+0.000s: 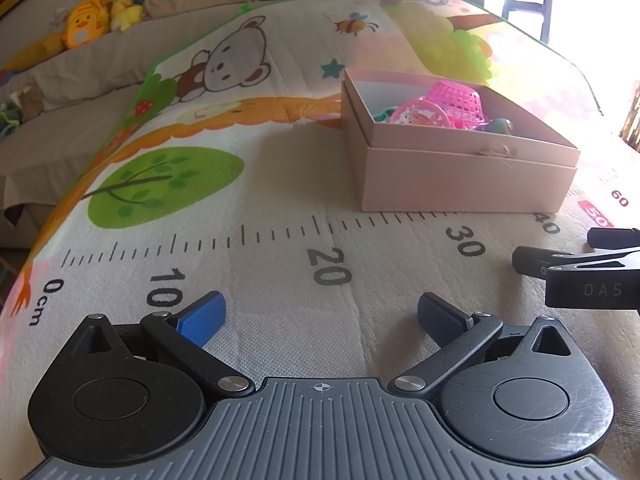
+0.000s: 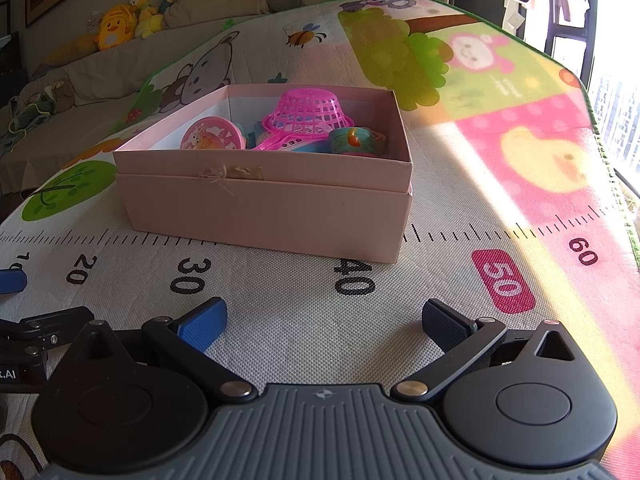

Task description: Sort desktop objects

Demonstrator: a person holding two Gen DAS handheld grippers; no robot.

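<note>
A cartoon mat [image 2: 280, 320] covers the surface; mid-mat, a pink box [image 2: 264, 204] holds toys [image 2: 308, 120]. Left gripper [image 1: 320, 320] and right gripper [image 2: 324, 322] rest near the front edge, both wide and empty.

A box [image 2: 264, 204] stands on the play mat [image 2: 300, 332], just behind the printed ruler line. Inside the box lie a basket [image 2: 308, 114] turned upside down, a round lid [image 2: 212, 134] to its left and a small cup [image 2: 354, 140] to its right. The left gripper [image 1: 320, 320] and the right gripper [image 2: 324, 322] are in front of the box, side by side, both apart from it. Behind the mat is a sofa [image 2: 100, 68] with soft toys [image 2: 116, 26] on it.
</note>
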